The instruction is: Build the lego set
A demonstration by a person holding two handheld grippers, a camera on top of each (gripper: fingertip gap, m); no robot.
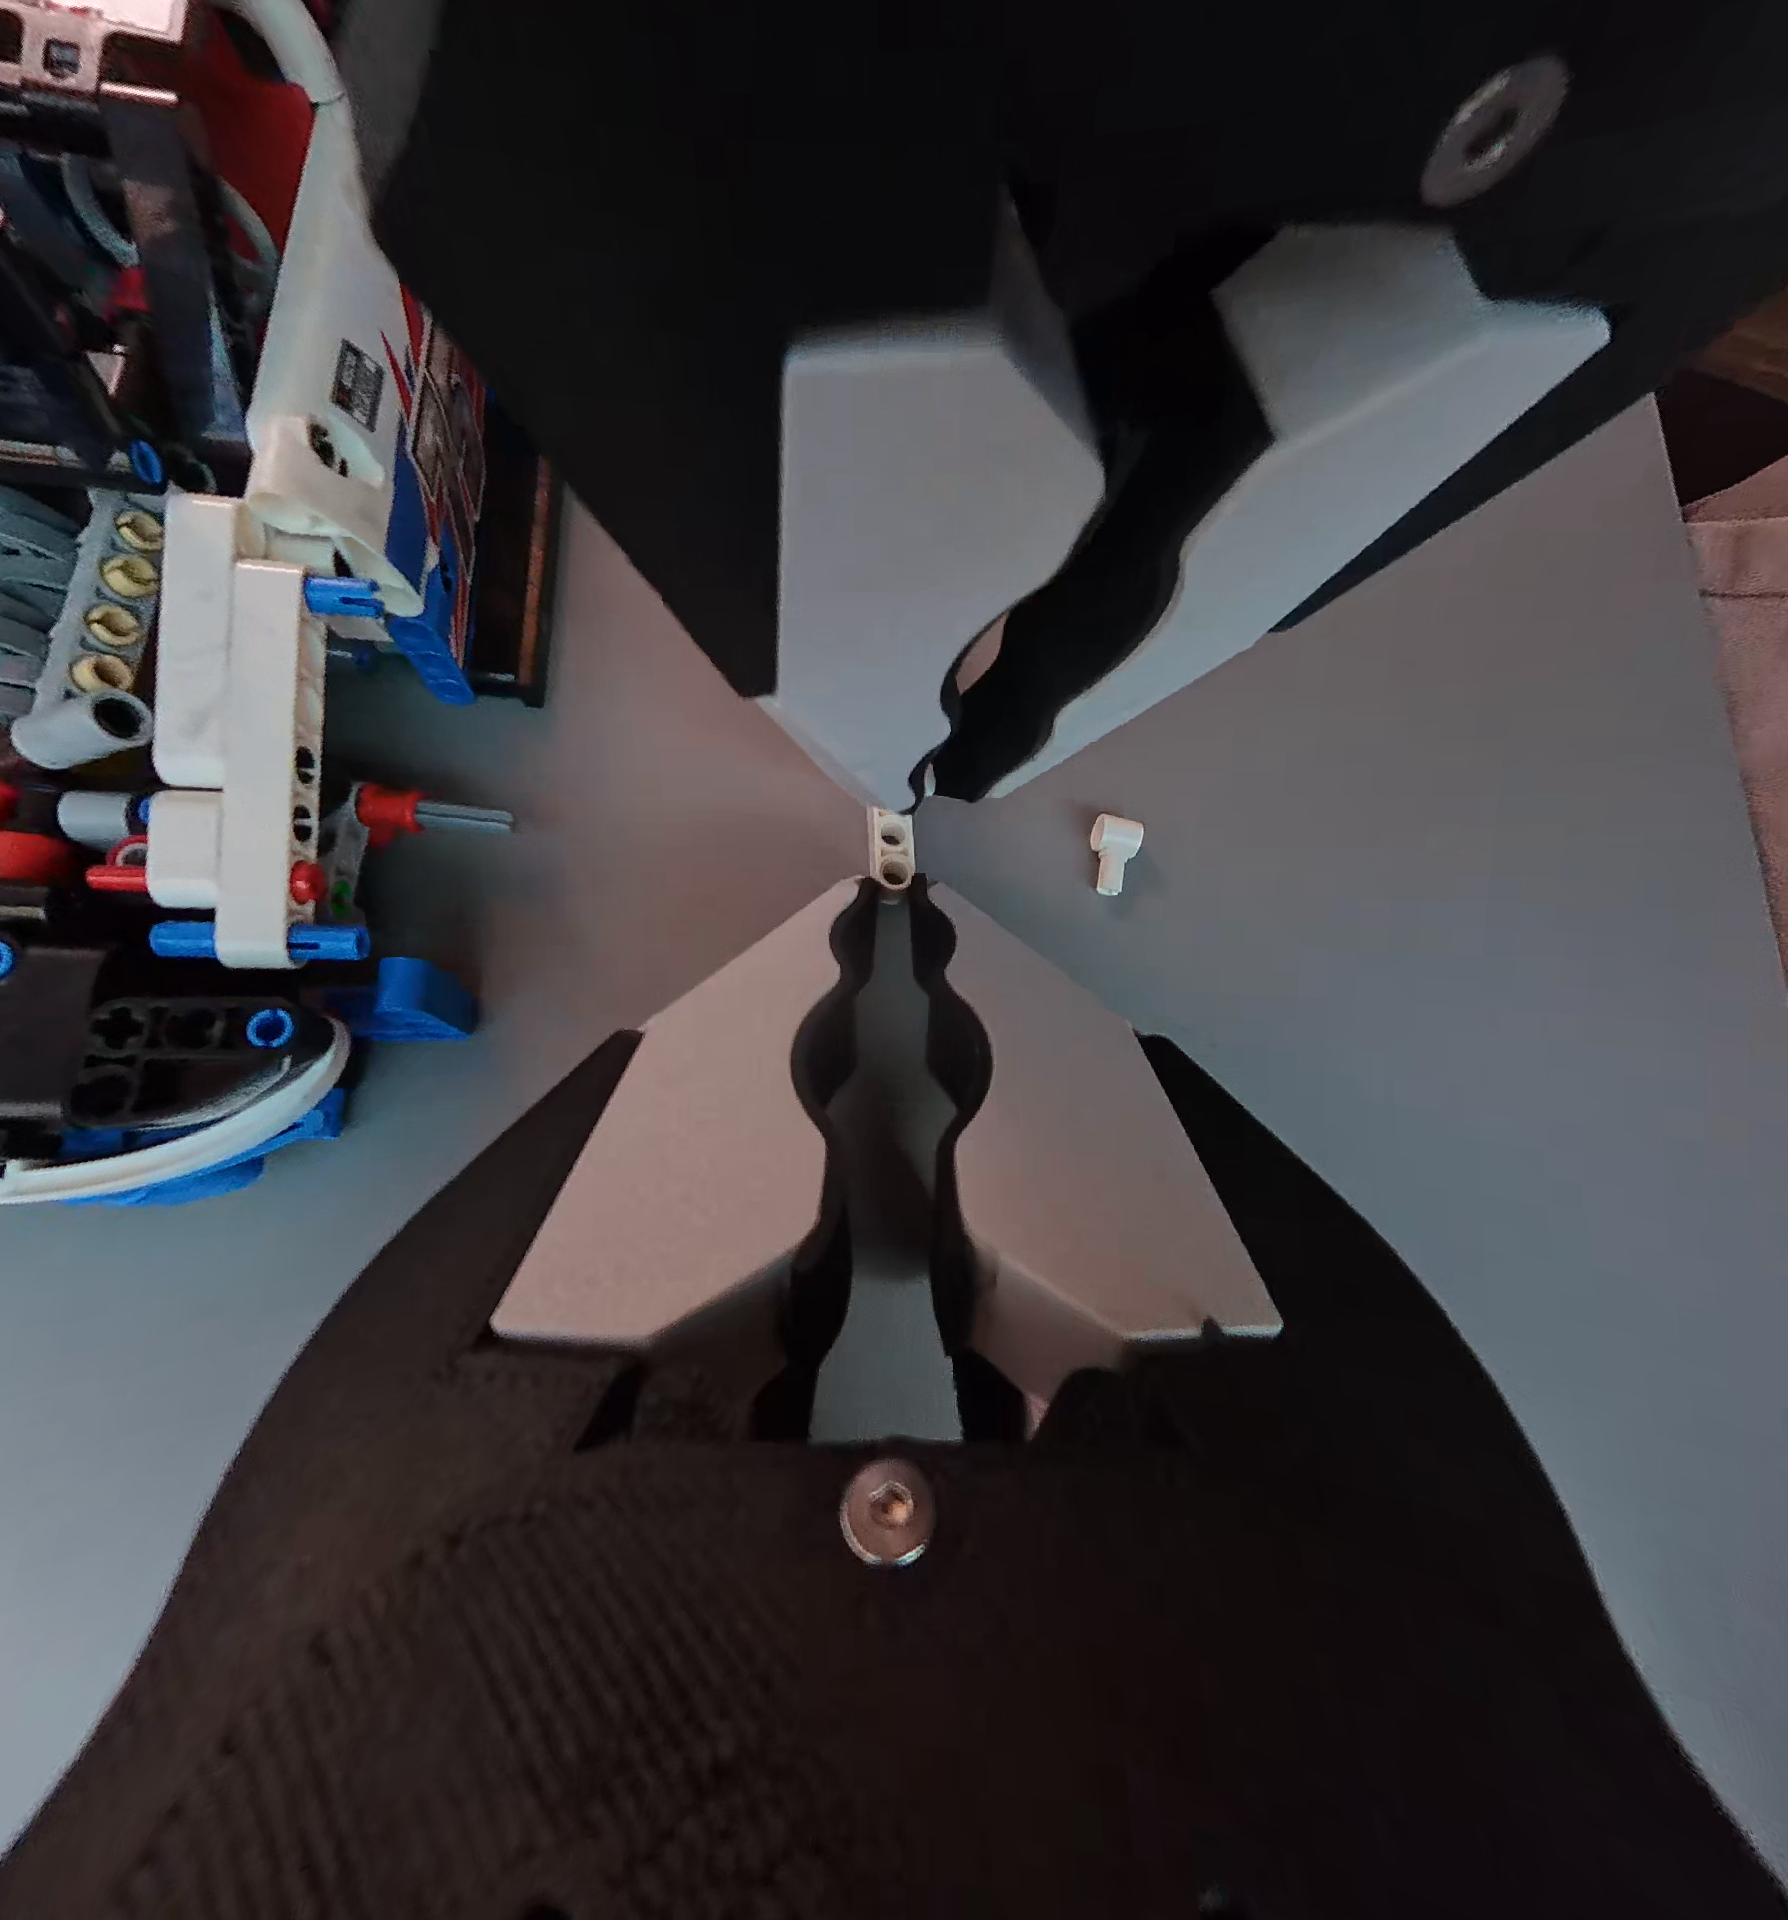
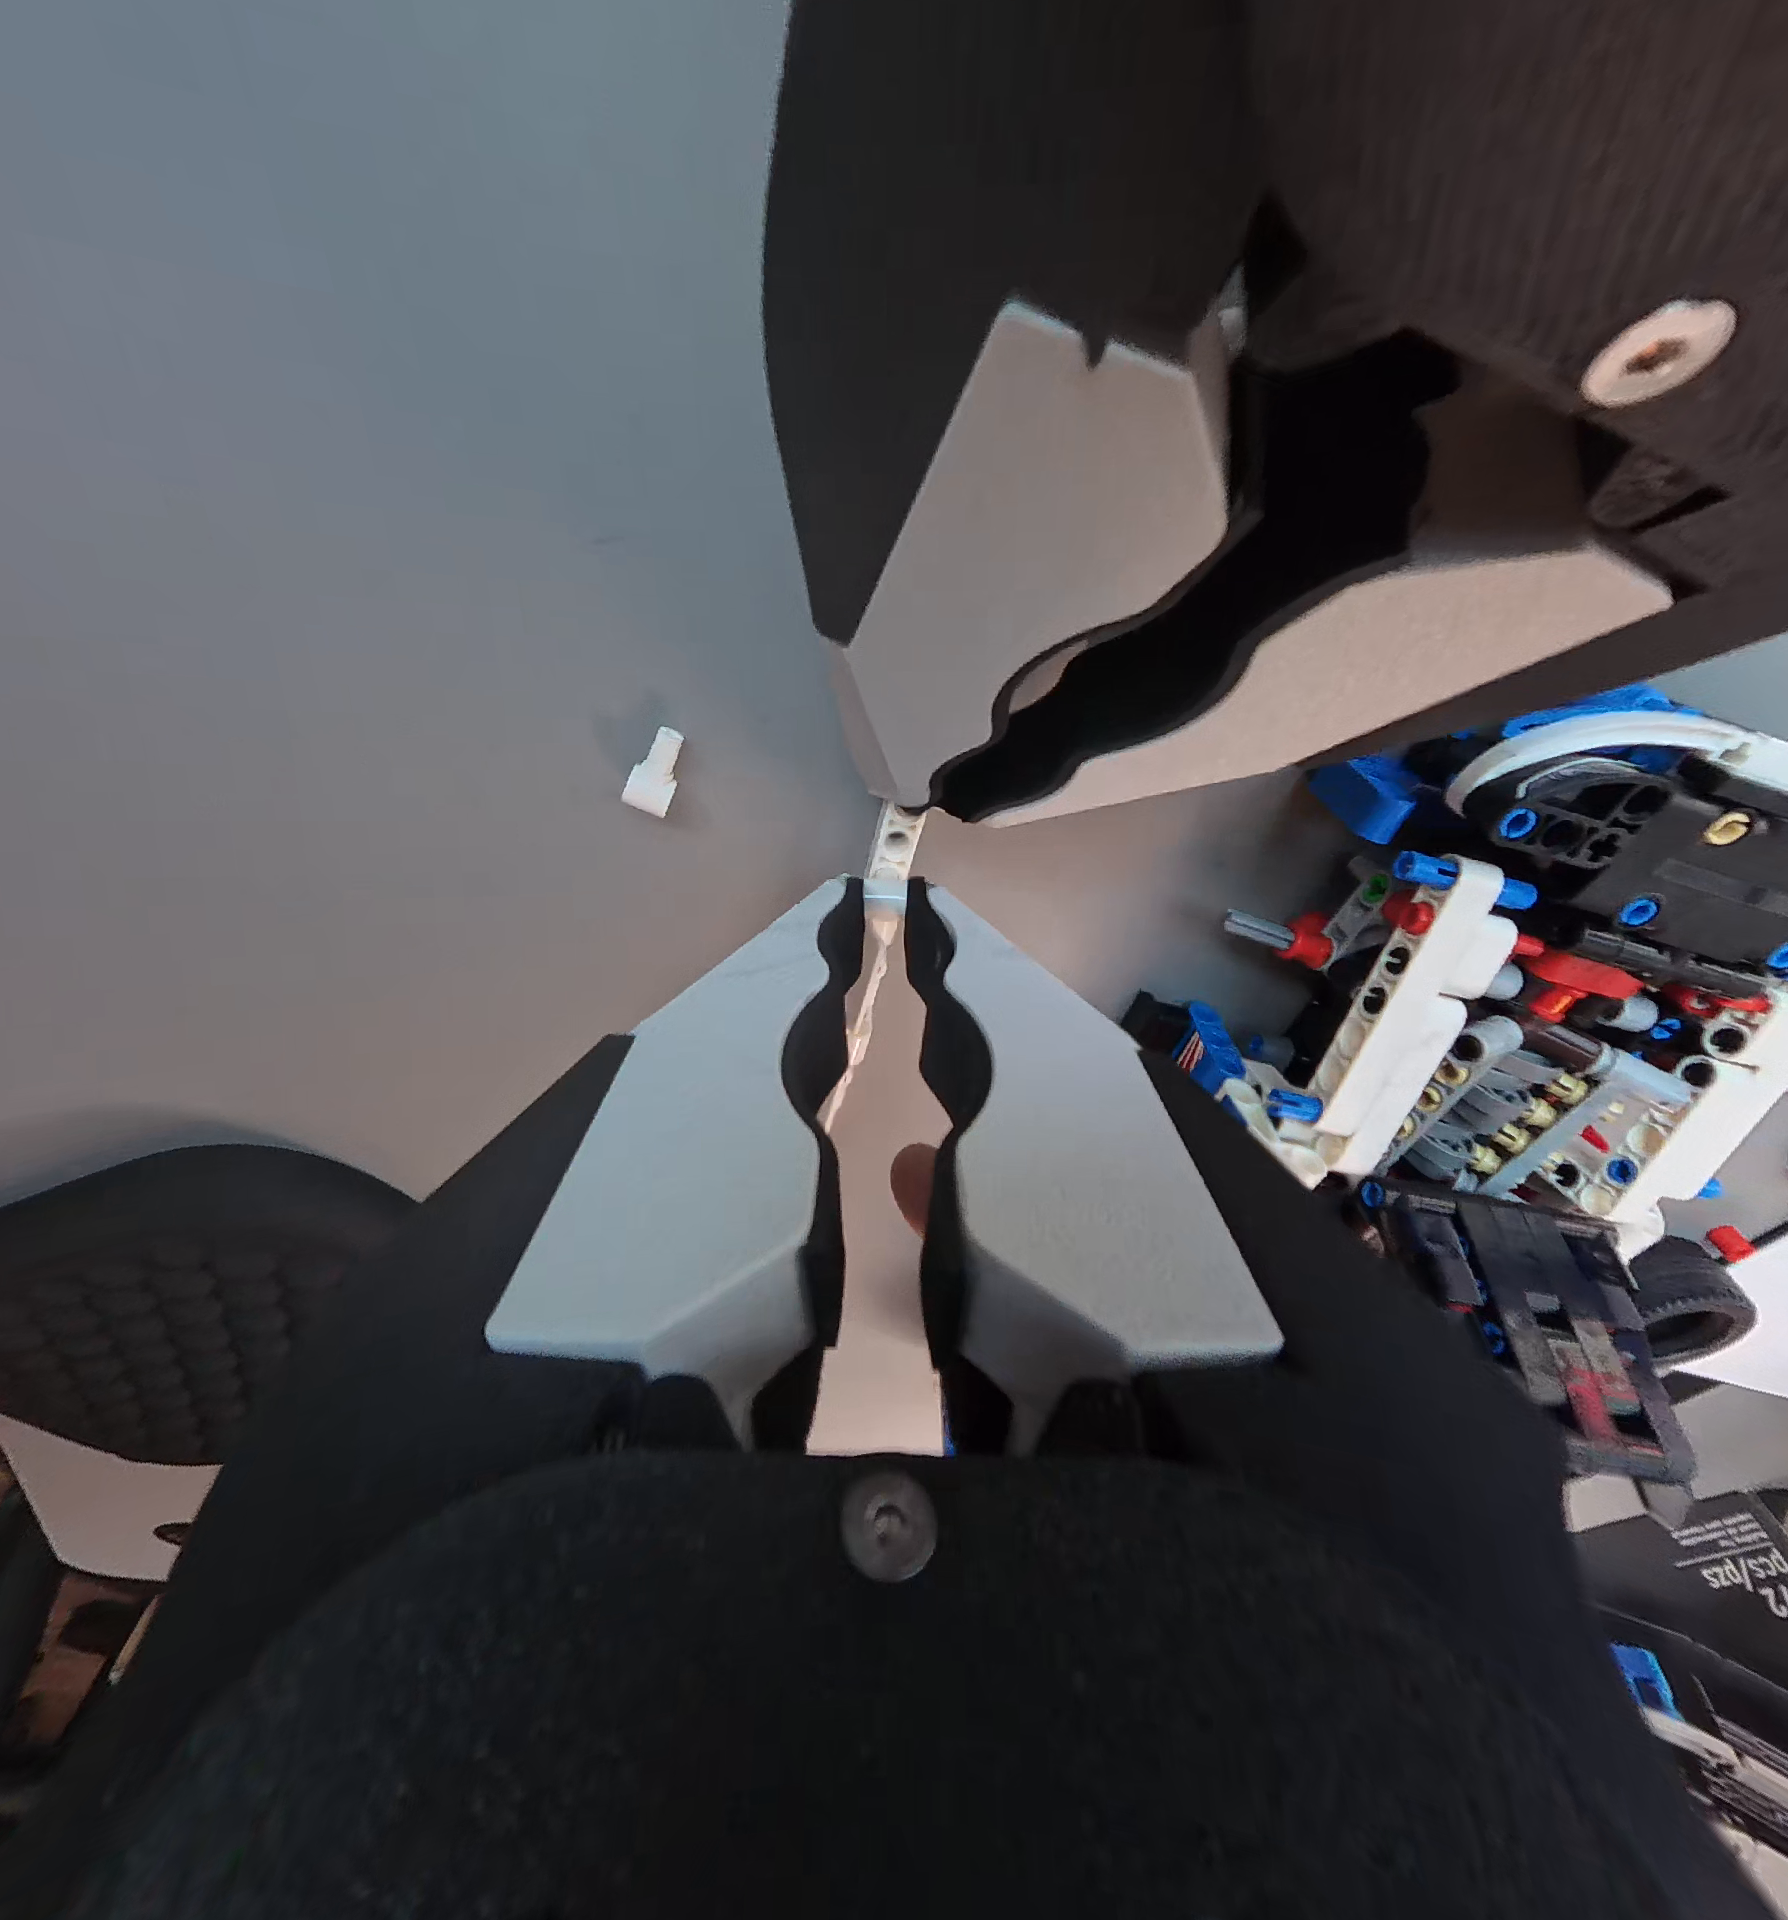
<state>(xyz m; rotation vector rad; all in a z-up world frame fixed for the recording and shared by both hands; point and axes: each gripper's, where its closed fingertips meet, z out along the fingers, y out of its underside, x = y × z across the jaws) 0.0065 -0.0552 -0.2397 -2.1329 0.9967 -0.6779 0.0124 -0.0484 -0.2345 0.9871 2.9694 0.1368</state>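
Item 1: small white beam (image 1: 892, 847), short, with pin holes. It is held above the grey tabletop (image 1: 1389, 935), pinched at opposite ends by both tools. This two-ended hold probably steadies it for a hand-over or for seating a pin.

Item 2: left gripper (image 1: 891, 894). Jaws are nearly closed, grasping the near end of the beam.

Item 3: right gripper (image 2: 887, 896). Jaws are likewise clenched on the same beam, on its pale blue end. Something thin and white trails back between them; what it is cannot be told.

Item 4: white connector (image 1: 1114, 854), loose. It lies flat on the tabletop just beside the held beam, apparently staged within reach as a following part.

Item 5: partly built model (image 1: 204, 727), white, blue, red and black. It sits on the tabletop well to one side, leaving working room. Several pins stand exposed on its side.

Item 6: set box (image 2: 1742, 1621), dark, beyond the model.
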